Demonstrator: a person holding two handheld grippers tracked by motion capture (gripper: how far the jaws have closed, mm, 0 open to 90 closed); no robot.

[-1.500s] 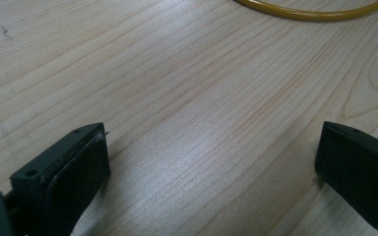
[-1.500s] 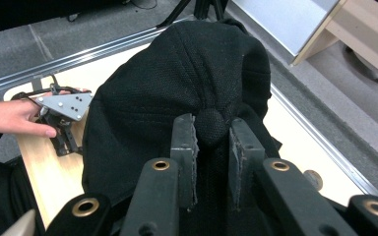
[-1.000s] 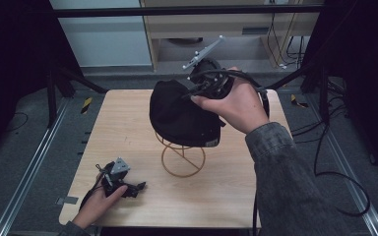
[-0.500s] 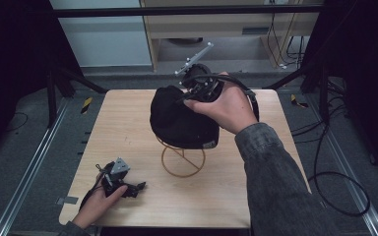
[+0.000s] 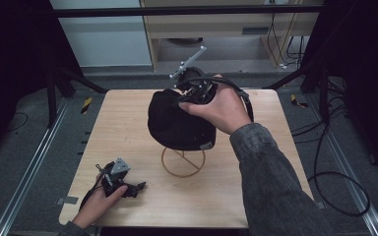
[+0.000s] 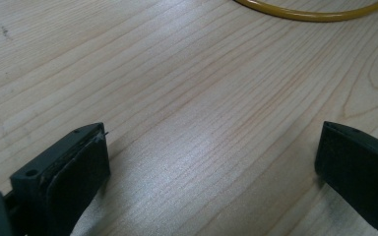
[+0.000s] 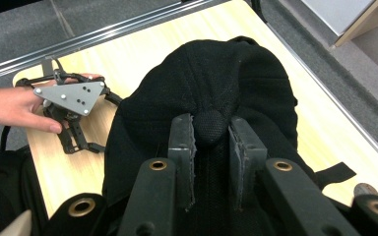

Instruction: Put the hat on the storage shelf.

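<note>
The right gripper is pinching the soft, light black cap by its crown button — a sound hold — while the left gripper is resting with jaws spread wide, holding nothing.

The black cap sat crown-up on top of the yellow wire stand, whose round ring base lay flat on the surface, near its middle. The cap was dark fabric with a small round button at the crown's peak. It drooped over the stand, hiding the upper wires, and a small tag showed at its lower rim.
</note>
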